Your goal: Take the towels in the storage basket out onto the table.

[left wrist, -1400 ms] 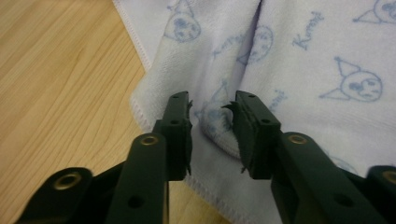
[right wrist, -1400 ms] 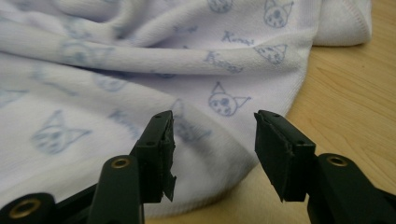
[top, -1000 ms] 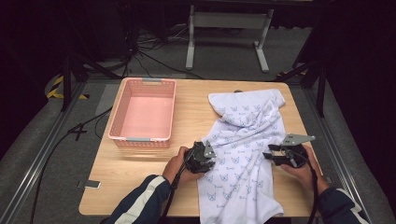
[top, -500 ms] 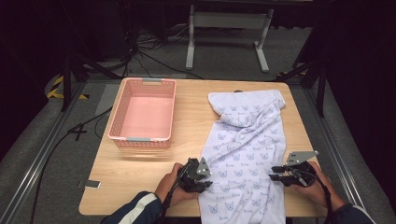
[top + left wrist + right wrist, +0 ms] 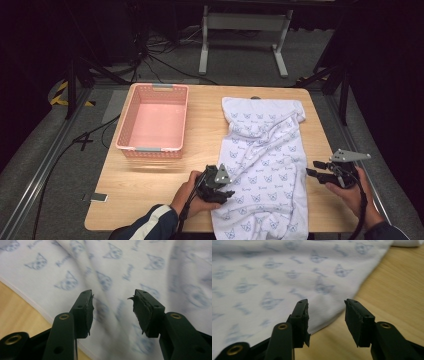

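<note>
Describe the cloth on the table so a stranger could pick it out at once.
On the wooden table, look right of the pink basket. The cloth lies there, running from far edge to near edge: white, rumpled, printed all over with small blue cat faces.

White cat-print cloth (image 5: 262, 165), rumpled, spread on table

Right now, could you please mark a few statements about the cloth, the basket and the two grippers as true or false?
1. The printed cloth lies inside the pink basket. False: it lies spread on the table, to the right of the basket.
2. The left gripper has its jaws apart over the cloth. True.
3. The right gripper grips the cloth's edge. False: its jaws are open, nothing pinched between them.
4. The basket holds nothing. True.
5. The cloth is plain red. False: it is white with a blue print.
</note>
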Action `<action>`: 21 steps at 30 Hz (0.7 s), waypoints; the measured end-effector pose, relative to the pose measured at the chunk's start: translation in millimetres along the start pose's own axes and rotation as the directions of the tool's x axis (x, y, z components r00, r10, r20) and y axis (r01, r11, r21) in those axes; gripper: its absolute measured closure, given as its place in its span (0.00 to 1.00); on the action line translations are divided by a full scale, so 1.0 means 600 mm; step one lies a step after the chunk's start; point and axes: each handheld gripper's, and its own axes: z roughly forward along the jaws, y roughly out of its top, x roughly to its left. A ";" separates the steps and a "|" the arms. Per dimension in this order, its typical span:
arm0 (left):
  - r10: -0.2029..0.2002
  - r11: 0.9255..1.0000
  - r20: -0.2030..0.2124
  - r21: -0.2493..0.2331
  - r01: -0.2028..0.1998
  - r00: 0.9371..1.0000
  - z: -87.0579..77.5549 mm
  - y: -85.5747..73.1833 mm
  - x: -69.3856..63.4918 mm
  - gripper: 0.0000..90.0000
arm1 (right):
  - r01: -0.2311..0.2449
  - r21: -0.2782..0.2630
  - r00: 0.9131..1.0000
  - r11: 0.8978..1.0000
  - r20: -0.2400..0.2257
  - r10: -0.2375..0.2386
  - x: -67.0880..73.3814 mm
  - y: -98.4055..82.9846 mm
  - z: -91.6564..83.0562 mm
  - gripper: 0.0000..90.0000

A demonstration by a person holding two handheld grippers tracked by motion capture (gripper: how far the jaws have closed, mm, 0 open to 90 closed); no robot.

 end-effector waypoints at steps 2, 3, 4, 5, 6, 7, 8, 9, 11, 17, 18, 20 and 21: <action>0.011 1.000 -0.018 0.002 -0.011 1.000 0.014 0.010 0.012 0.56 | -0.021 0.001 0.999 1.000 0.039 0.021 -0.020 0.007 0.024 0.59; 0.011 1.000 -0.018 0.002 -0.011 1.000 0.014 0.010 0.012 0.55 | -0.021 0.001 0.999 1.000 0.039 0.021 -0.020 0.007 0.024 0.59; -0.007 1.000 -0.030 -0.001 0.006 1.000 0.028 0.015 0.026 0.55 | -0.024 -0.015 0.997 1.000 0.074 0.025 -0.034 0.021 0.049 0.61; -0.007 1.000 -0.030 -0.001 0.006 1.000 0.028 0.015 0.026 0.56 | -0.024 -0.015 0.997 1.000 0.074 0.025 -0.034 0.021 0.049 0.61; -0.019 1.000 -0.030 0.001 0.019 0.999 0.035 0.015 0.033 0.56 | -0.019 -0.012 0.996 1.000 0.090 0.020 -0.037 0.027 0.057 0.61; -0.033 0.999 -0.024 0.007 0.033 0.999 0.040 0.014 0.038 0.57 | -0.006 -0.014 0.995 1.000 0.100 0.007 -0.046 0.040 0.080 0.62; -0.036 0.999 -0.016 0.025 0.037 0.999 0.043 0.013 0.042 0.57 | -0.006 -0.014 0.995 1.000 0.100 0.007 -0.046 0.040 0.080 0.62; -0.050 0.999 -0.001 0.014 0.050 0.999 0.042 0.008 0.044 0.57 | -0.014 -0.003 0.995 1.000 0.098 0.014 -0.048 0.043 0.090 0.62; -0.036 0.999 0.005 0.020 0.036 0.999 0.036 0.003 0.044 0.59 | 0.010 0.049 0.993 0.999 0.114 -0.016 -0.049 0.043 0.106 0.62; -0.040 0.998 0.008 0.045 0.040 0.999 0.003 -0.028 0.019 0.64 | -0.005 0.094 0.998 0.996 0.070 -0.002 -0.036 0.017 0.073 0.63; -0.031 0.999 0.011 0.045 0.031 0.999 -0.003 -0.034 0.012 0.64 | 0.001 0.107 0.998 0.994 0.068 -0.009 -0.031 0.014 0.067 0.63; -0.044 0.997 0.012 0.061 0.043 0.999 -0.016 -0.046 -0.004 0.64 | 0.011 0.134 0.999 0.991 0.051 -0.018 -0.013 0.003 0.051 0.62; -0.024 0.998 0.024 0.065 0.022 0.999 -0.025 -0.055 -0.017 0.64 | 0.013 0.142 0.999 0.990 0.047 -0.020 -0.009 -0.001 0.045 0.62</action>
